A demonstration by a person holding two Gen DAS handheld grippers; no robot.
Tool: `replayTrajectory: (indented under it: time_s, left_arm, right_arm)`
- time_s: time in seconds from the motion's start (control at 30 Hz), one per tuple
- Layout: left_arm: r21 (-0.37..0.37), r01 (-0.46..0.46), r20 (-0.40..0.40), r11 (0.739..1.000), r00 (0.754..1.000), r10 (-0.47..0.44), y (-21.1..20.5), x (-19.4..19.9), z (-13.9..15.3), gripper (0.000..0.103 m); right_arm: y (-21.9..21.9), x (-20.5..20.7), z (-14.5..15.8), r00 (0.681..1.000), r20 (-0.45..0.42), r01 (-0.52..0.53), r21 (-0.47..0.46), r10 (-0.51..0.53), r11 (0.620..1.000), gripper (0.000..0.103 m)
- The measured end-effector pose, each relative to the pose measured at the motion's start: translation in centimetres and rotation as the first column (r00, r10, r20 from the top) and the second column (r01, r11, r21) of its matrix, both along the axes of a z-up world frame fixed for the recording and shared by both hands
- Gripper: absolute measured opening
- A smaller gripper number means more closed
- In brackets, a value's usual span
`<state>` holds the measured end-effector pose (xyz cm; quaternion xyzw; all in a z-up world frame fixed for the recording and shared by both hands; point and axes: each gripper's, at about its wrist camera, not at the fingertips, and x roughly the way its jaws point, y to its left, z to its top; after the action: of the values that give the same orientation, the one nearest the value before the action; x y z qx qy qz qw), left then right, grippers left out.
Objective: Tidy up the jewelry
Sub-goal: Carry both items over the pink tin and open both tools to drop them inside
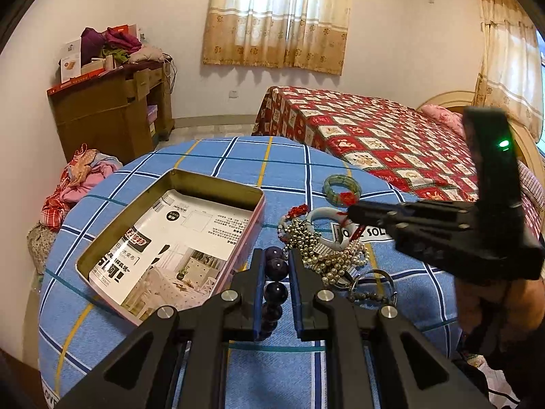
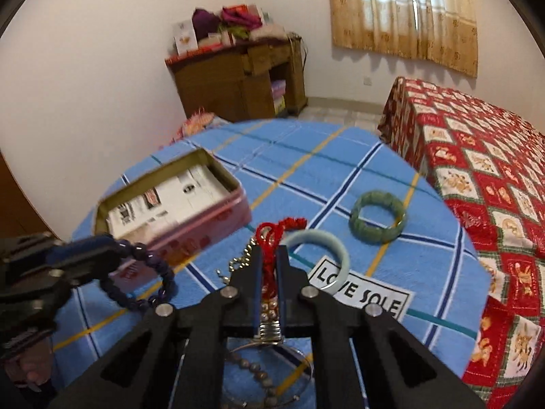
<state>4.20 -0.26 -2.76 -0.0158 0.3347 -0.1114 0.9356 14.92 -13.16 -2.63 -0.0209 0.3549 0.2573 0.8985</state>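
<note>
Round table (image 1: pixel 211 351) with a blue plaid cloth, bedroom around it: red patterned bed (image 1: pixel 374 136), brown dresser (image 1: pixel 112 109) piled with clothes, tan curtains (image 1: pixel 276 17). An open tin (image 1: pixel 170 235) with a printed paper inside sits on the table's left. Green bracelet (image 2: pixel 378 220) and pale bangle (image 2: pixel 318 259) lie apart to the right. Left gripper (image 1: pixel 276 266) is clamped on a purple bead bracelet (image 1: pixel 275 289), lifted beside the tin. Right gripper (image 2: pixel 269 269) is pinched on a red cord (image 2: pixel 269 238) of the silver bead necklace (image 1: pixel 316 248).
</note>
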Motion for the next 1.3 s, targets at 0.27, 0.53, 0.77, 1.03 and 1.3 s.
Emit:
replayTrajectory:
  time_s: [0.27, 0.53, 0.77, 1.03, 1.3]
  left_arm:
    - [-0.012, -0.007, 0.01, 1.0, 1.0, 0.008, 0.4, -0.3, 0.6, 0.013]
    - [-0.014, -0.011, 0.047, 1.0, 0.999, 0.011, 0.9, -0.9, 2.1, 0.013]
    - [-0.013, -0.025, 0.078, 1.0, 0.997, 0.025, 1.9, -1.0, 3.6, 0.013]
    - [-0.006, -0.041, 0.115, 0.999, 0.993, 0.042, 3.1, -0.8, 5.4, 0.013]
    - [0.01, -0.083, 0.145, 0.996, 0.986, 0.081, 5.3, 0.0, 6.7, 0.013]
  right_arm:
    - [-1.1, -1.2, 2.6, 0.999, 0.053, 0.006, 0.056, -0.009, 0.998, 0.009]
    - [-1.3, -2.2, 5.5, 0.993, 0.119, -0.019, 0.064, 0.011, 0.998, 0.009]
    - [-1.1, -2.5, 7.1, 0.987, 0.161, -0.038, 0.063, 0.027, 0.997, 0.009]
    - [-0.2, -2.6, 9.2, 0.976, 0.209, -0.072, 0.063, 0.057, 0.995, 0.009]
    - [1.6, -2.0, 9.5, 0.972, 0.216, -0.112, 0.058, 0.097, 0.992, 0.009]
